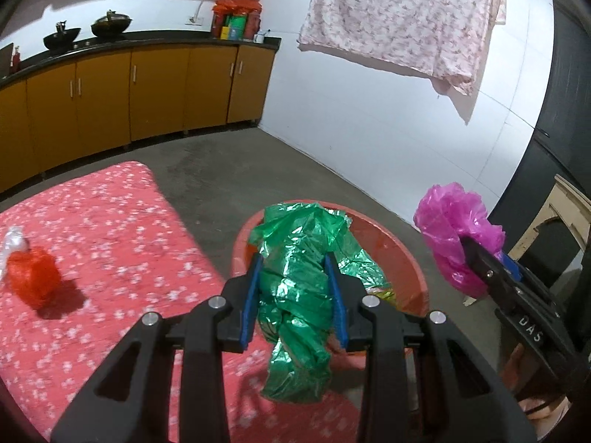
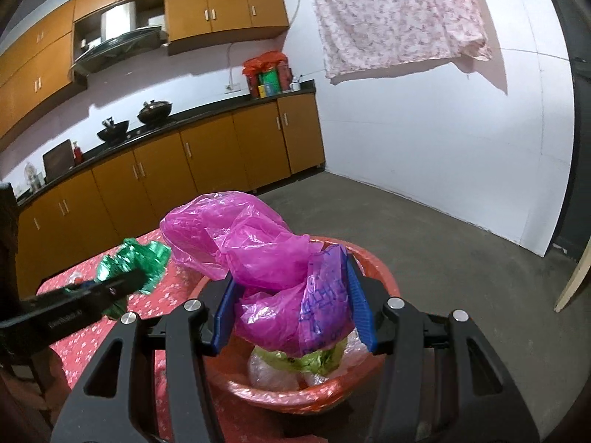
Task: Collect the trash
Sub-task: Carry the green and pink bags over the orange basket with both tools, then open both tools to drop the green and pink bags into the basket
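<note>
The left gripper [image 1: 295, 295] pinches a crinkly green bag [image 1: 299, 295] and the right gripper [image 2: 291, 306] pinches a puffy pink bag [image 2: 251, 251], both held up over the red tub [image 2: 376, 269]. Both bags look light, soft and slippery, so squeezing a thick bunched part is best, not a loose flap. In the left view a small orange bag [image 1: 33, 280] sits on the red flowery cloth [image 1: 110, 229] at nine o'clock, and bare gray floor [image 1: 229, 170] beyond the tub at twelve leaves lots of room.
</note>
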`<state>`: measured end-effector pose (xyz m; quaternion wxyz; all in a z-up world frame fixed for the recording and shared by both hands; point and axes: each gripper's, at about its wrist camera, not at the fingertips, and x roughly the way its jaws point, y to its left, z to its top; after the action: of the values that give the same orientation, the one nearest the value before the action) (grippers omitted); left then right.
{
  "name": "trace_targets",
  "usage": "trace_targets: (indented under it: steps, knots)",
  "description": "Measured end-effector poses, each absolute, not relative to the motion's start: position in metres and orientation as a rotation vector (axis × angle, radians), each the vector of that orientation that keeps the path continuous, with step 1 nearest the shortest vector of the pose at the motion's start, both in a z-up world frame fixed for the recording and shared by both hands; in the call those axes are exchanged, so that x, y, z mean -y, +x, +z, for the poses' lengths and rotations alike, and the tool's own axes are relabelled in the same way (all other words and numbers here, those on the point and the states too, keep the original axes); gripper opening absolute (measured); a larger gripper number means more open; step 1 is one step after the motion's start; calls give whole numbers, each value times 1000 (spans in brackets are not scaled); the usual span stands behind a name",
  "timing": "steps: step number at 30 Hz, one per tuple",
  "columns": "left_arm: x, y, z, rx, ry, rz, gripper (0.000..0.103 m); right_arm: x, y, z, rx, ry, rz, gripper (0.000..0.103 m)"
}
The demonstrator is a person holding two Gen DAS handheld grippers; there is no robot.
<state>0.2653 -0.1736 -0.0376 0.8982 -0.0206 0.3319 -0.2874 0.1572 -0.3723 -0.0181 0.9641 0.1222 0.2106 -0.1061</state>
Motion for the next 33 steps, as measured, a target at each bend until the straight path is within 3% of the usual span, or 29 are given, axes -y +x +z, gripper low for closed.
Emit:
trace_targets:
  steps: [24, 27, 29, 33]
  knots:
    - [222, 311, -71, -741, -51, -622, 35, 397, 186, -38, -429, 339, -229, 58]
    - [221, 314, -77, -756, -53, -623, 39, 400, 191, -40, -428, 351, -223, 62]
    - [221, 316, -80, -767, -57, -621, 48, 401, 193, -41, -426, 356, -221, 69]
    - [218, 320, -84, -784, -71, -609, 58, 401, 193, -41, -419, 359, -220, 78]
